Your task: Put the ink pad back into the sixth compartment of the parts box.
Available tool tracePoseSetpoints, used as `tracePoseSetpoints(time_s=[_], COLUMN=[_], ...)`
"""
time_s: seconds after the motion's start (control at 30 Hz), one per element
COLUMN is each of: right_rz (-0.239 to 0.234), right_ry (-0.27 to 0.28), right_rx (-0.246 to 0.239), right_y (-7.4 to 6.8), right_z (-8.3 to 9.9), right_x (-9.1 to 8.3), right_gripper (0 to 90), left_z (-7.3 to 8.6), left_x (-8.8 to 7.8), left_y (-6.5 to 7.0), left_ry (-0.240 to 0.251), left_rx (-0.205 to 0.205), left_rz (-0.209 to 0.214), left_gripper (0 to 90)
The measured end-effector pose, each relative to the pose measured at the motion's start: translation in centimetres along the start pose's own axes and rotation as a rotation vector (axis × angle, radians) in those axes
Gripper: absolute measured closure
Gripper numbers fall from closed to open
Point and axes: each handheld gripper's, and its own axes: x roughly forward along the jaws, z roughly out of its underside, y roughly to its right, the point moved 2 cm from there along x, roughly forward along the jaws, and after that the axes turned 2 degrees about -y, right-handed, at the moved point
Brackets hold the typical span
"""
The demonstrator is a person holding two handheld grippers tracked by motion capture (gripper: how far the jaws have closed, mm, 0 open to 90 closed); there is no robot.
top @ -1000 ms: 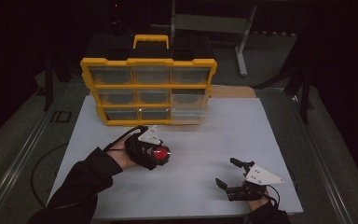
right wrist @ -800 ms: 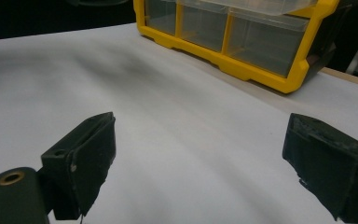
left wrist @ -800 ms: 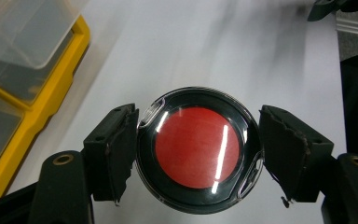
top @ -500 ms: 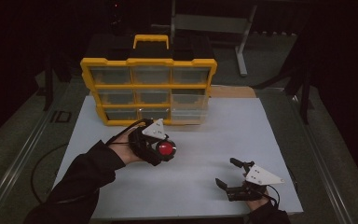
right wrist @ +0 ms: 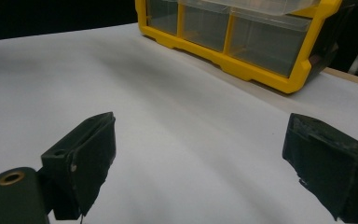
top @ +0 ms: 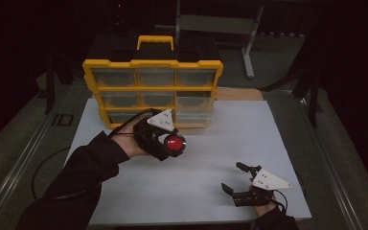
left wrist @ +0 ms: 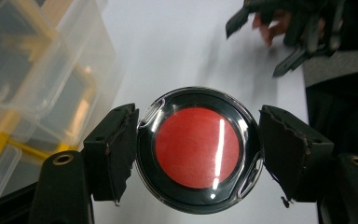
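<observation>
- Left gripper [left wrist: 198, 151]: jaws clamped on a round red-faced case [left wrist: 196, 148], held above the white table [top: 230, 143], just in front of the yellow organizer [top: 153, 91].
- Right gripper [top: 242, 182]: jaws apart, empty, resting near the table's front edge.
- Handling, likely: keep the squeeze across the rim; the glossy edge could slip.
</observation>
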Motion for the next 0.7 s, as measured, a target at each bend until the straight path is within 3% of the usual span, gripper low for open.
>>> tracePoseSetpoints(time_s=[0.4,0.7], right_rz=[0.0,0.001], right_ry=[0.005,0.009], right_rx=[0.006,0.012], right_y=[0.0,0.1], right_z=[0.0,0.0], right_x=[-0.1,-0.1], right_gripper=[9.5,9.6], left_z=[-2.4,-3.9], left_x=[-1.2,-2.1], left_y=[-0.9,-2.2], left_ry=[0.027,0.043], left_rx=[0.002,-0.015], left_rz=[0.012,-0.003], left_gripper=[30.4,30.4])
